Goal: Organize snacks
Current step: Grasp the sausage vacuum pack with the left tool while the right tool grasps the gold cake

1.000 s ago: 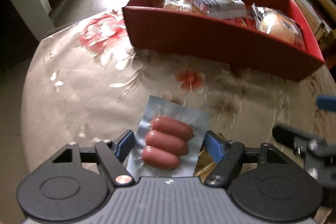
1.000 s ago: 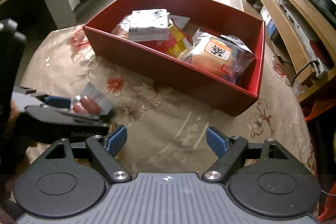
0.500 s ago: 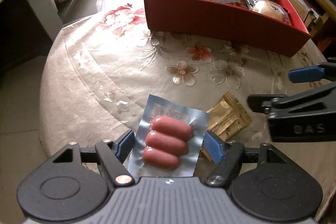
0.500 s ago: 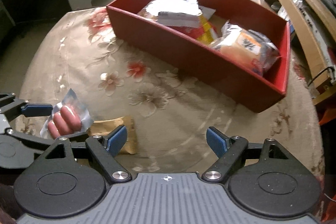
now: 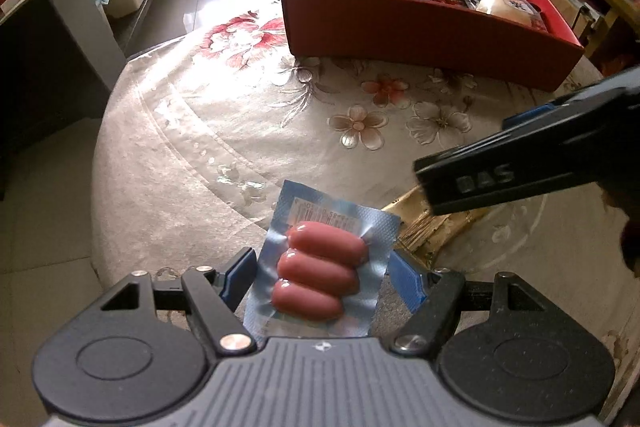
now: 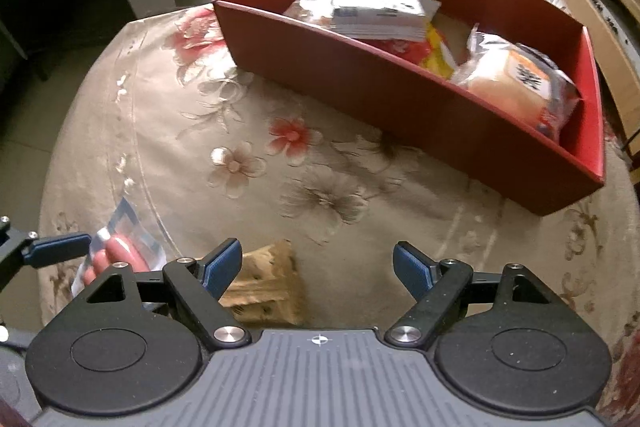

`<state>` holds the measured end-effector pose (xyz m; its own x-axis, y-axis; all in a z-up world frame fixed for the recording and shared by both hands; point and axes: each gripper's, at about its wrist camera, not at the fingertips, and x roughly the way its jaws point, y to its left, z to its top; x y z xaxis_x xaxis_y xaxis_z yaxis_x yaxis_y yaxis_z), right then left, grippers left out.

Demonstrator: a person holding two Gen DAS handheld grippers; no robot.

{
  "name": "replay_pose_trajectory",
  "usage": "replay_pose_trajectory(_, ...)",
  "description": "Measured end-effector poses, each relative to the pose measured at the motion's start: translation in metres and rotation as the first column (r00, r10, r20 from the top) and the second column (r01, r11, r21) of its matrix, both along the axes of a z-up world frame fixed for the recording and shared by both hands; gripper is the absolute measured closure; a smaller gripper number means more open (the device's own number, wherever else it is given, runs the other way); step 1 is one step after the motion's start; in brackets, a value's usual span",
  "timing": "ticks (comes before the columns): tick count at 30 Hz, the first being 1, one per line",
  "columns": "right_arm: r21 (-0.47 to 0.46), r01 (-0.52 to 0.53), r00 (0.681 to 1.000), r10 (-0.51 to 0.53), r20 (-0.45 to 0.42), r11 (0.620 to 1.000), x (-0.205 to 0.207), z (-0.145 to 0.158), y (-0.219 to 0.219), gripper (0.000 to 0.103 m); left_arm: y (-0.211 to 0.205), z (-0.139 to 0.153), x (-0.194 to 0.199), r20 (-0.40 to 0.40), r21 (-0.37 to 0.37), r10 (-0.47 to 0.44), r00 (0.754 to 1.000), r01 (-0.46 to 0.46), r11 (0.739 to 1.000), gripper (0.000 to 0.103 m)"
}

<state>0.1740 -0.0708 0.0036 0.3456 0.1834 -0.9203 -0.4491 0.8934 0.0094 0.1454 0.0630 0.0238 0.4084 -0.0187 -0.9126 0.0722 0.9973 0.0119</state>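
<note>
My left gripper (image 5: pixel 322 277) is shut on a clear pack of three pink sausages (image 5: pixel 320 273) and holds it above the near part of the table; the pack also shows at the left of the right wrist view (image 6: pixel 120 251). My right gripper (image 6: pixel 318 269) is open and empty, low over a gold snack packet (image 6: pixel 268 283) that lies on the floral tablecloth; the packet shows beside the sausage pack in the left wrist view (image 5: pixel 436 223). The red box (image 6: pixel 400 87) at the far side holds a white packet (image 6: pixel 376 7), a bun pack (image 6: pixel 520 83) and other snacks.
The round table (image 5: pixel 180 147) has a floral cloth under a clear cover, and its left edge drops to the floor. Shelves and boxes stand beyond the table. The right gripper's arm (image 5: pixel 520 175) crosses the right of the left wrist view.
Both grippers have pulled back from the red box toward the near table edge. The gold packet came into view, and my right gripper has come down over it. The left still holds the sausages.
</note>
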Motion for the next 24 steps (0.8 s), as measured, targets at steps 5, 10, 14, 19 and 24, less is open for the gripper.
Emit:
replay_pose_trajectory(5, -0.043, -0.049, 0.999, 0.049, -0.012, 0.998, -0.003, -0.013, 0.018, 0.015, -0.001, -0.004, -0.002, -0.03, -0.034, -0.024, 0.999, 0.023, 0.999, 0.028)
replay_pose_trajectory(10, -0.09, -0.107, 0.994, 0.106, -0.013, 0.99, -0.003, -0.015, 0.025, 0.012, -0.006, -0.008, -0.008, -0.071, -0.072, -0.066, 0.995, 0.06, 0.996, 0.028)
replay_pose_trajectory(14, -0.13, -0.178, 0.984, 0.173, -0.051, 0.975, -0.014, -0.019, 0.018, 0.013, -0.016, -0.015, -0.018, -0.102, -0.084, -0.116, 0.988, 0.108, 0.991, 0.028)
replay_pose_trajectory(19, -0.131, -0.249, 0.966, 0.236, -0.103, 0.96, -0.028, -0.021, -0.005, 0.012, -0.03, -0.014, -0.024, -0.104, -0.083, -0.16, 0.982, 0.151, 0.985, 0.028)
replay_pose_trajectory(24, -0.16, -0.211, 0.976, 0.2, -0.085, 0.964, -0.034, -0.02, -0.027, 0.012, -0.04, -0.014, -0.025, -0.103, -0.077, -0.178, 0.979, 0.17, 0.982, 0.028)
